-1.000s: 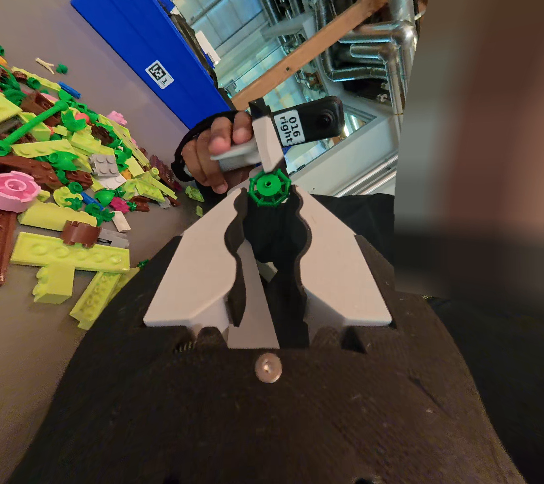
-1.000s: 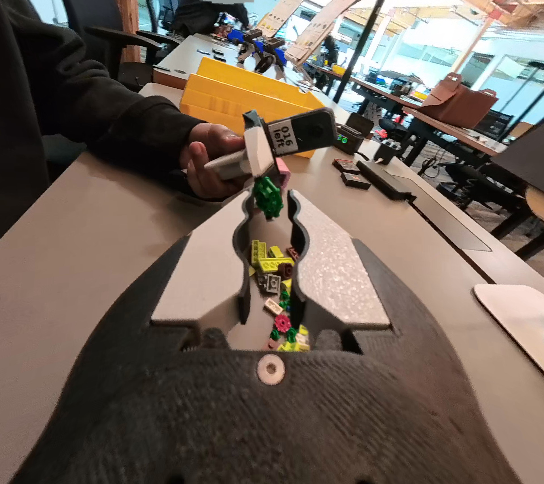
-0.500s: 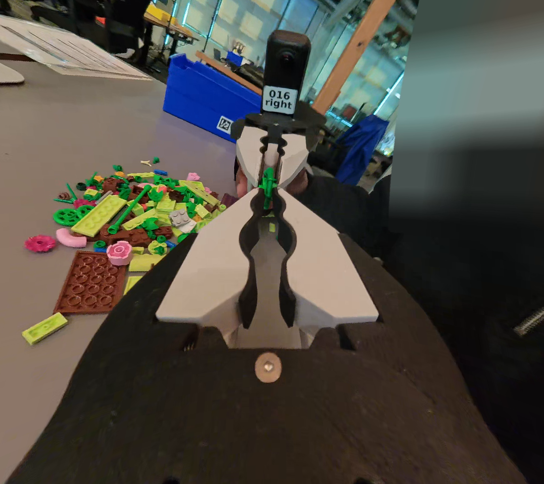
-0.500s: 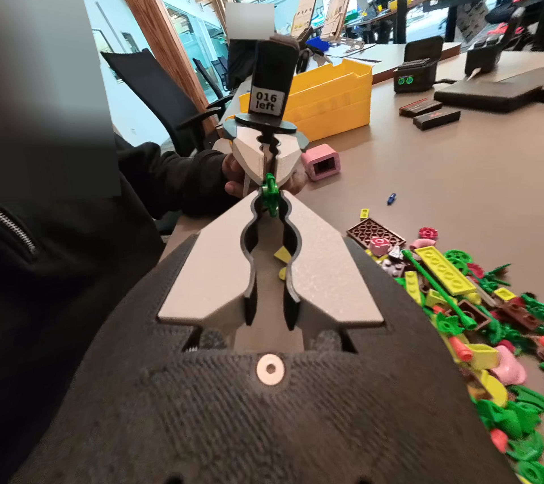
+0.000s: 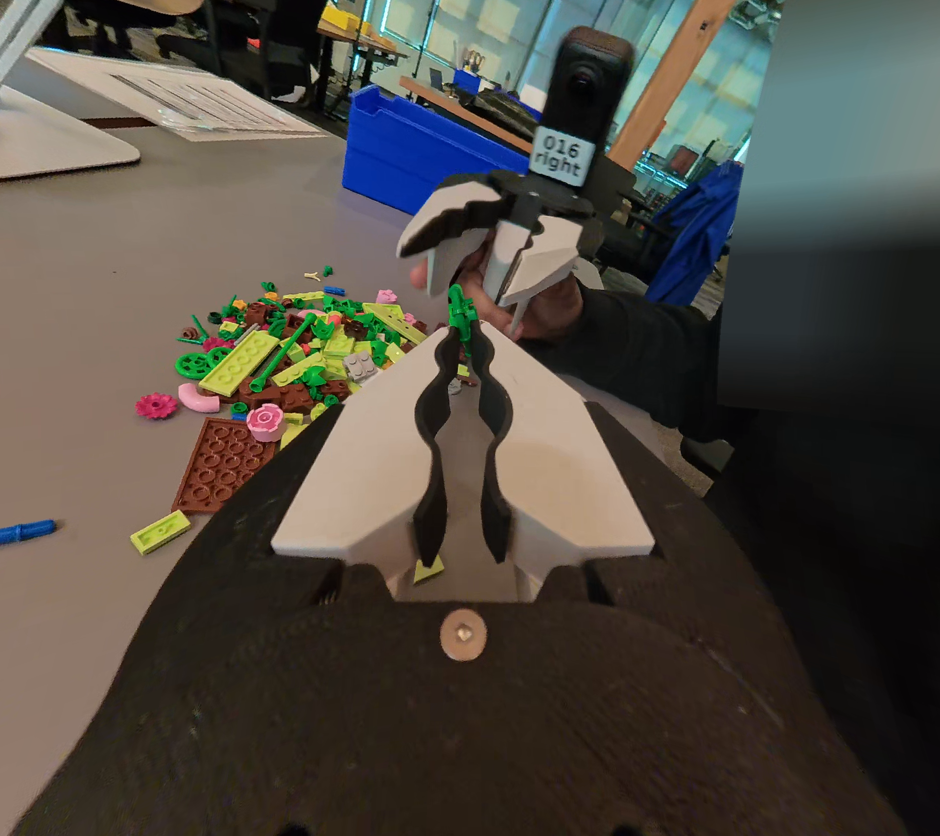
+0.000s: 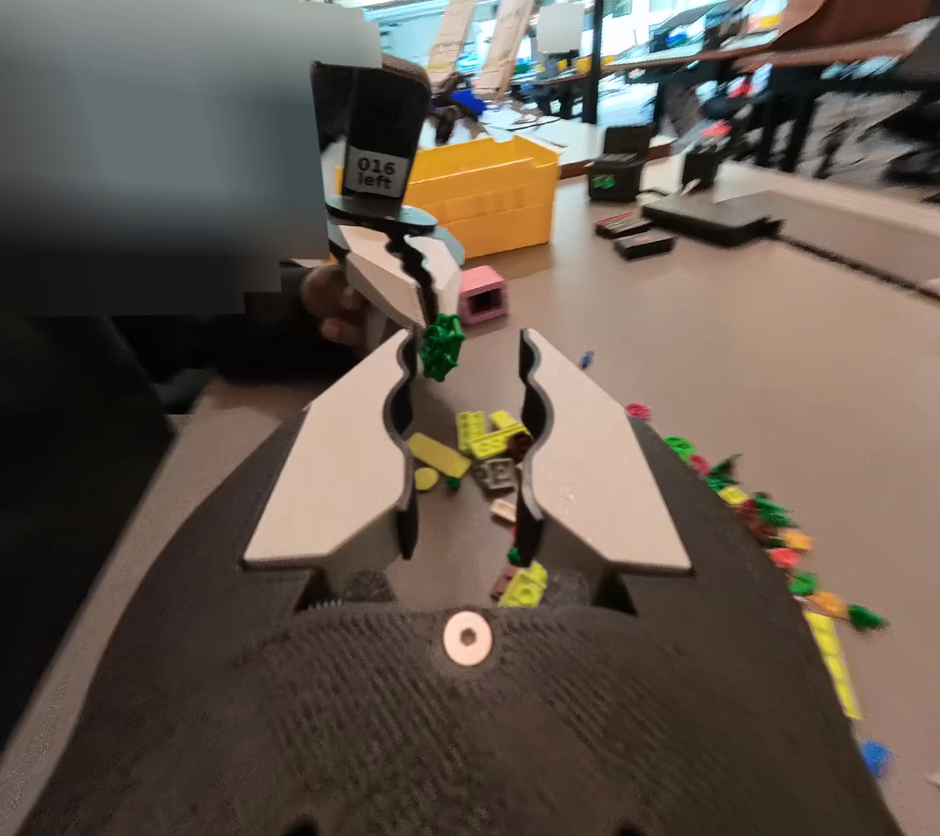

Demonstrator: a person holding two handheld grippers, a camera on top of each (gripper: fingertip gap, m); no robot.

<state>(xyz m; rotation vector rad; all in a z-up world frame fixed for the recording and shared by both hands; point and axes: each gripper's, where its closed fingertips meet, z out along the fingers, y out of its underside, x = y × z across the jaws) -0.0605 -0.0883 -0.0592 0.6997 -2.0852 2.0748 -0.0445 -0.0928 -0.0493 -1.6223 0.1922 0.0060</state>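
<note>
**Left gripper pinches a green plant piece; right gripper stands wide**

Left wrist view: the left gripper (image 5: 462,328) is closed narrow on a small green plant piece (image 5: 461,312), nipped at its tips and held above the grey table (image 5: 152,241). Just beyond it the right gripper (image 5: 475,275) hangs with its fingers spread. A heap of small bricks (image 5: 295,353) lies to the left, a brown plate (image 5: 224,465) at its near edge and a blue bin (image 5: 422,150) behind.

Right wrist view: the right gripper (image 6: 465,353) is wide and holds nothing. The green plant piece (image 6: 441,352) sits just inside its left finger, gripped from above by the left gripper (image 6: 424,320). Loose bricks (image 6: 483,450) lie below; a pink block (image 6: 483,295) and a yellow bin (image 6: 483,196) stand behind.
</note>
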